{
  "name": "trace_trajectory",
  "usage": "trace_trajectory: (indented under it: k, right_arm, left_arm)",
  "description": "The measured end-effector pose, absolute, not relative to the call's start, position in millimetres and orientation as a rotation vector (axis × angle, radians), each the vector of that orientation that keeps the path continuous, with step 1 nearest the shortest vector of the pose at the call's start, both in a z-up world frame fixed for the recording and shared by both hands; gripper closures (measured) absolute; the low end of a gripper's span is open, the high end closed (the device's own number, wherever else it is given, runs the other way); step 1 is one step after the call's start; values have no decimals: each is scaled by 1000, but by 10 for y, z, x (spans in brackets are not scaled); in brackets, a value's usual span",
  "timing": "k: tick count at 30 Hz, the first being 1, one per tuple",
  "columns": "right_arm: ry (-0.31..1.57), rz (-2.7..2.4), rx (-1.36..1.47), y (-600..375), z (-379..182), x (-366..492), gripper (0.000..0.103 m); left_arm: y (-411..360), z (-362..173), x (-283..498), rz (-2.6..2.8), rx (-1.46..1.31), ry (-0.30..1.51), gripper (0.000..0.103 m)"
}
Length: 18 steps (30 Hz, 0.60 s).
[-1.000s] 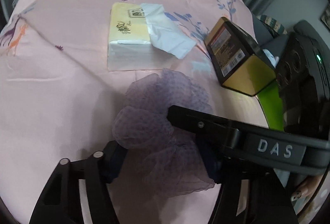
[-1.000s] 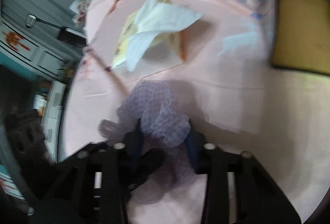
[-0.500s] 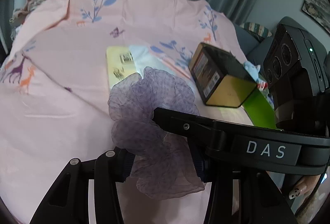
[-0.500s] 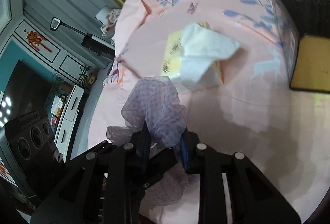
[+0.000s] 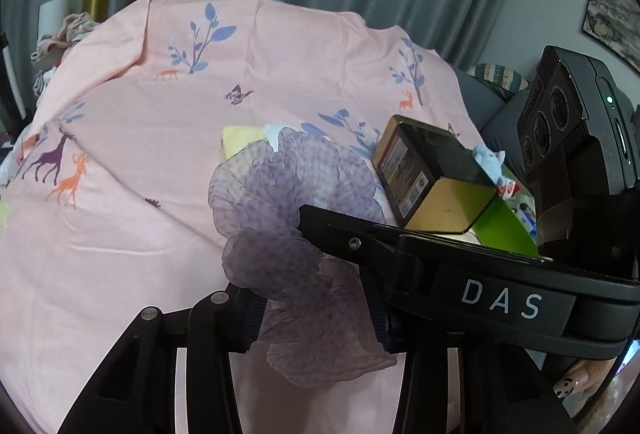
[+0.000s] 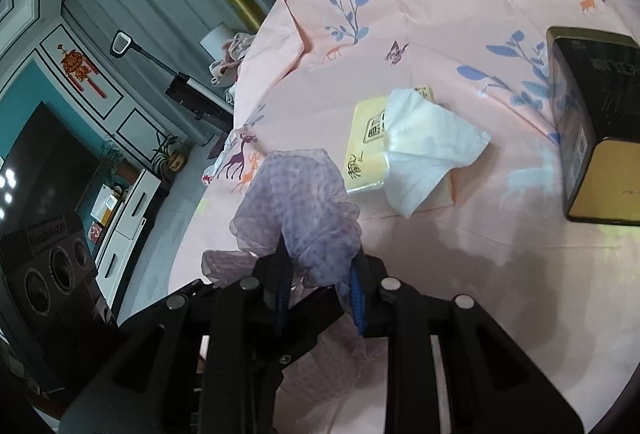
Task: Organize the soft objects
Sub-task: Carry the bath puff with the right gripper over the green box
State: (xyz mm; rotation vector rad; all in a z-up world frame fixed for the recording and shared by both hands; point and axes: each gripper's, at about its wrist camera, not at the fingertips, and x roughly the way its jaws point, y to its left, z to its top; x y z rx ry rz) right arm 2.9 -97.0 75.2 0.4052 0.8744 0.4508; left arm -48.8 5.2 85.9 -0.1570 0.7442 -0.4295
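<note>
While we hold the purple scrunchie (image 5: 288, 218) above the pink sheet (image 5: 120, 234), both grippers grip it: the left gripper (image 5: 316, 318) has its jaws clamped on the lower folds, and the right gripper (image 6: 320, 294) pinches 1 bunched end. At 1 o'clock from the scrunchie in the right wrist view lies a yellow tissue pack (image 6: 368, 150), with a dark tin (image 6: 592, 122) at 3 o'clock.

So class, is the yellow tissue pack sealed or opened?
Opened: a white tissue sticks out of the yellow tissue pack, draped over its top and side, on the pink cloth.
</note>
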Motion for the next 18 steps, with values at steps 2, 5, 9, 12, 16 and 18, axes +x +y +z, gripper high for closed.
trace_trajectory:
  k: [2,5,9,12,16,18]
  right_arm:
    - [859,450,399,-958,792,2,79]
    - [835,452,397,-961,847,-46,79]
    - [814,447,401,-986,932,-97,79]
    - [785,445,408,-1050,1032,-159,79]
    - [752,447,421,-1150,1154,-248,79]
    - [737,444,431,-1202,1199,-288,79]
  left_arm:
    - [53,895,-530,-427,-137,718,59]
    - [62,954,-568,-432,-138,698,59]
    - [16,1049,-616,-431,-122,673,59]
    - [-42,1148,-667,-436,-105,649,59]
    - [-148,1277,-749,-450,-83,618,59]
    - [-226,1332,-796,-438,-61,598,59]
